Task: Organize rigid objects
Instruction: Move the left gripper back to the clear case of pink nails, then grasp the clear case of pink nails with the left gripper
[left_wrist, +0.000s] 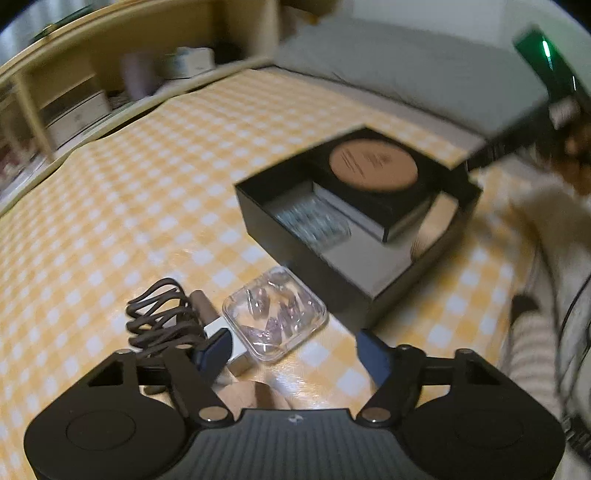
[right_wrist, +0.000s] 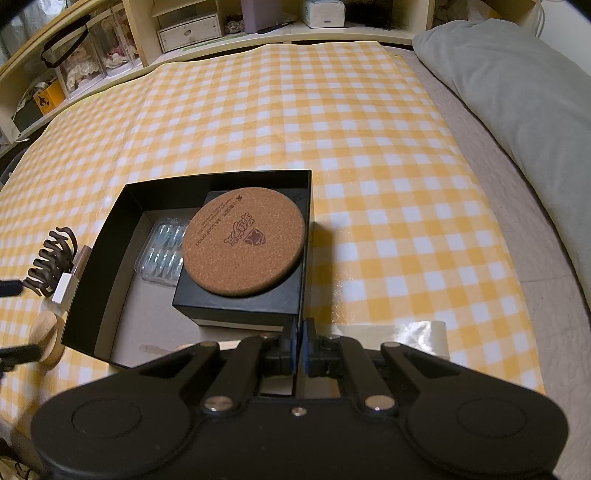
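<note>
An open black box (left_wrist: 373, 295) (right_wrist: 107, 225) sits on the yellow checked cloth. Inside it are a smaller black box (right_wrist: 236, 301) with a round cork coaster (left_wrist: 373, 164) (right_wrist: 243, 242) on top and a clear blister tray (left_wrist: 314, 219) (right_wrist: 162, 251). My right gripper (right_wrist: 300, 345) is shut on the black box's near right wall. My left gripper (left_wrist: 295, 354) is open and empty, just in front of a clear plastic case (left_wrist: 275, 314) of small purple pieces, a brown claw hair clip (left_wrist: 162, 317) (right_wrist: 51, 262) and a small white block (left_wrist: 236, 347) (right_wrist: 64, 288).
A round wooden piece (right_wrist: 46, 338) lies left of the box. A grey pillow (right_wrist: 517, 110) lies on the right. Shelves (right_wrist: 184, 29) with boxes and jars run along the far edge. The person's striped sleeve (left_wrist: 535, 354) is at the right.
</note>
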